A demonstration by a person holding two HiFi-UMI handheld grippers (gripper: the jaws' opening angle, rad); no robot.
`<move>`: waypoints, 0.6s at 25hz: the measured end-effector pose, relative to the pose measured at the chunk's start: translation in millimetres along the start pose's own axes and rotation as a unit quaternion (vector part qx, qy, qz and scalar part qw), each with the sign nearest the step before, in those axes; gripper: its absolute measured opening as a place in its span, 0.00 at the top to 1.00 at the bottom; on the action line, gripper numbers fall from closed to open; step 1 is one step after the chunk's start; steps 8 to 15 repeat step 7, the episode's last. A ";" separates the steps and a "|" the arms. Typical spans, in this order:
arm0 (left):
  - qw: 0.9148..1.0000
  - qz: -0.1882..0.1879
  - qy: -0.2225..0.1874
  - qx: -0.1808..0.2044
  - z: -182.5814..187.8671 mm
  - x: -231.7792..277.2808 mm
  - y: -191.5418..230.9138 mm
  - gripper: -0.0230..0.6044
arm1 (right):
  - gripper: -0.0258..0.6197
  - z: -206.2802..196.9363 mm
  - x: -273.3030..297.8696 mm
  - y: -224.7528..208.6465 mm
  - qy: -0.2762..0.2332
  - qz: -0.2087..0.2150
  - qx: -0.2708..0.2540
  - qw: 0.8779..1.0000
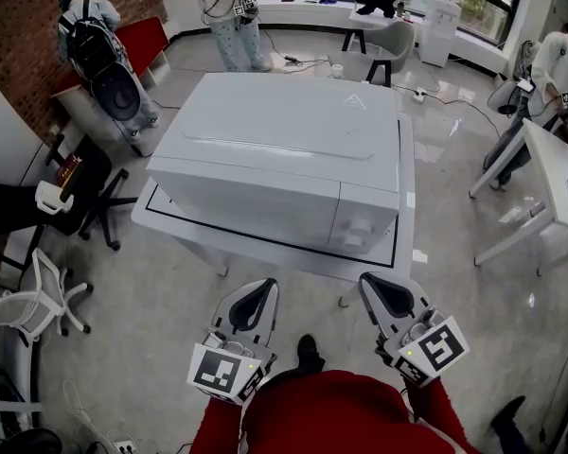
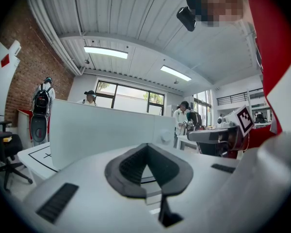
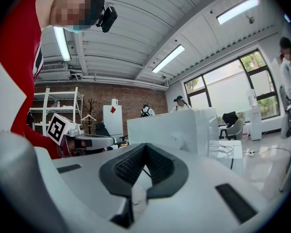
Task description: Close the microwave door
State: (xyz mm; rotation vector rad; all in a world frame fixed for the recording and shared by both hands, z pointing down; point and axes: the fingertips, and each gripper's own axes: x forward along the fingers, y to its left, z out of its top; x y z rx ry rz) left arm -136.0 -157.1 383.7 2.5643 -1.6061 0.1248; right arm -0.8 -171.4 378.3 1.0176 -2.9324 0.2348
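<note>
Centre of the head view, the white microwave [image 1: 284,159] sits on a white table [image 1: 406,173], its door [image 1: 251,200] flush with the front. The only marking I can spot is a faint triangle logo [image 1: 355,101] on top, with no readable text. At lower frame, the left gripper [image 1: 263,286] and right gripper [image 1: 370,281] hang apart from it, both with jaws pressed together and empty.

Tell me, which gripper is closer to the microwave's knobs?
The right gripper. It hovers just in front of the knobs on the microwave, while the left gripper faces the door instead.
</note>
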 end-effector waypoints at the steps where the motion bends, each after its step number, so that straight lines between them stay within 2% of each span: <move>1: 1.000 -0.001 -0.004 0.001 0.3 0.0 0.1 0.95 | 0.94 -0.9 0.3 0.2 0.001 0.000 0.000 1.000; 15: 1.000 -0.002 -0.007 -0.005 -1.1 -0.3 0.8 0.95 | 0.94 -1.5 2.1 0.8 0.001 0.002 -0.002 1.000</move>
